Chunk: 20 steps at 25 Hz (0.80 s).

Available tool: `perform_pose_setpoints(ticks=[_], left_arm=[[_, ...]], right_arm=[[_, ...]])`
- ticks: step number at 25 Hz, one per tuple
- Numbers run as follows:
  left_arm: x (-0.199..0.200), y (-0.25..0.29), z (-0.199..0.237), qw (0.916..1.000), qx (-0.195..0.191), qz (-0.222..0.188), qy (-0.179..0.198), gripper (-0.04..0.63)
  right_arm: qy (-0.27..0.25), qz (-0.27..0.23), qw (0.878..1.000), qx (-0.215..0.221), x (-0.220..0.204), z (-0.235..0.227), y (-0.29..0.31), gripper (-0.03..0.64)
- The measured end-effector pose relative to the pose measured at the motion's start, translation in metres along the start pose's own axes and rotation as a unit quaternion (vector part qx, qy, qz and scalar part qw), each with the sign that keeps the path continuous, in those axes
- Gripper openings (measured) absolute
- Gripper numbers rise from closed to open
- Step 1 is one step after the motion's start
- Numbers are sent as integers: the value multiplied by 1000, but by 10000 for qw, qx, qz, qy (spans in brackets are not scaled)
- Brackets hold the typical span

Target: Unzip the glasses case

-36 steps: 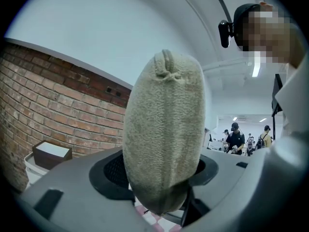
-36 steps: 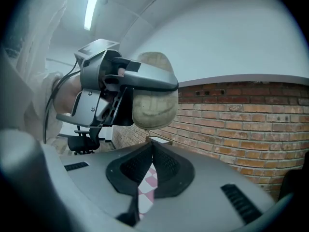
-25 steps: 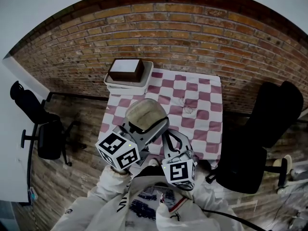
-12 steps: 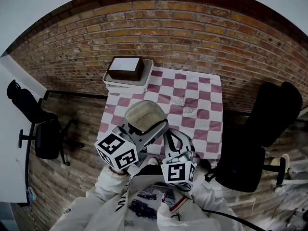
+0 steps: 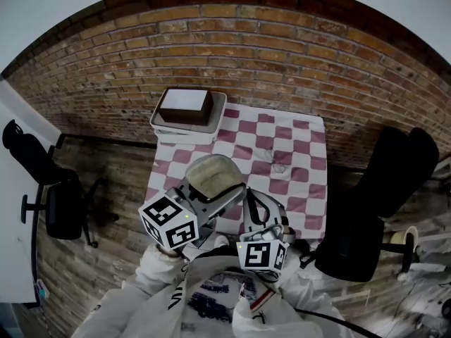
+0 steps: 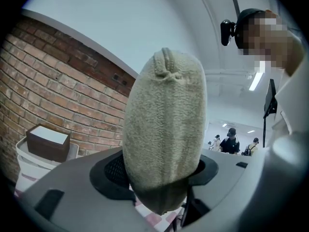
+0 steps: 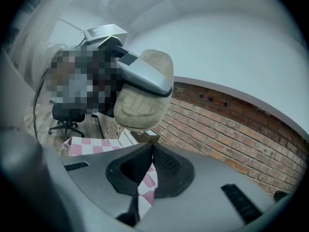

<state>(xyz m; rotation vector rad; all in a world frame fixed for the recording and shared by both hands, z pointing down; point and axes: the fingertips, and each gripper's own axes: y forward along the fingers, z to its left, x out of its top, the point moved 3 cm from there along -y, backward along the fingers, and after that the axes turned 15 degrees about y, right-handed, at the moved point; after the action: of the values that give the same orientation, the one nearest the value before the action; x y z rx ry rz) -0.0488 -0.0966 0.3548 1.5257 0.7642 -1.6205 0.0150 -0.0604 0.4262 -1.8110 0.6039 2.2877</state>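
Jaws of the left gripper [image 6: 161, 173] are clamped on the lower end of the beige fabric glasses case [image 6: 164, 120]. The case stands upright in the middle of the left gripper view with its seamed end on top. In the head view the case shows at the centre of the frame, over the lower left part of the pink-and-white checked tablecloth [image 5: 289, 150].

The right gripper [image 7: 151, 149] has its jaws pressed together with nothing between them. In its own view the case sits above and beyond its tips, apart from them, and one grey jaw of the left gripper lies across it.

At the upper left of the cloth a white tray [image 5: 168, 127] holds a brown box [image 5: 184, 105]. A brick wall [image 5: 282, 55] fills the top of the head view. One black office chair [image 5: 60, 206] stands at the left edge and another at the right.
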Motion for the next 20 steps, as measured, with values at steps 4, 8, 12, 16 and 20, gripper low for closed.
perform_pose_setpoints(ticks=[4, 8, 12, 16, 20], left_arm=[[-2, -5, 15, 9997, -232, 74, -53, 288], [-6, -13, 27, 9987, -483, 139, -69, 288], [-10, -19, 35, 9974, -690, 188, -35, 288], [-13, -25, 40, 9961, -845, 249, -17, 288], [-12, -26, 43, 9952, -932, 277, -96, 288]], right_arm=[[-43, 64, 9999, -96, 4, 6, 13, 15], [-90, 116, 9998, -162, 7, 16, 23, 15], [-272, 159, 9991, -269, 9, 24, 29, 15], [-613, 209, 9971, -392, 10, 30, 34, 15], [-969, 214, 9938, -501, 15, 29, 36, 15]])
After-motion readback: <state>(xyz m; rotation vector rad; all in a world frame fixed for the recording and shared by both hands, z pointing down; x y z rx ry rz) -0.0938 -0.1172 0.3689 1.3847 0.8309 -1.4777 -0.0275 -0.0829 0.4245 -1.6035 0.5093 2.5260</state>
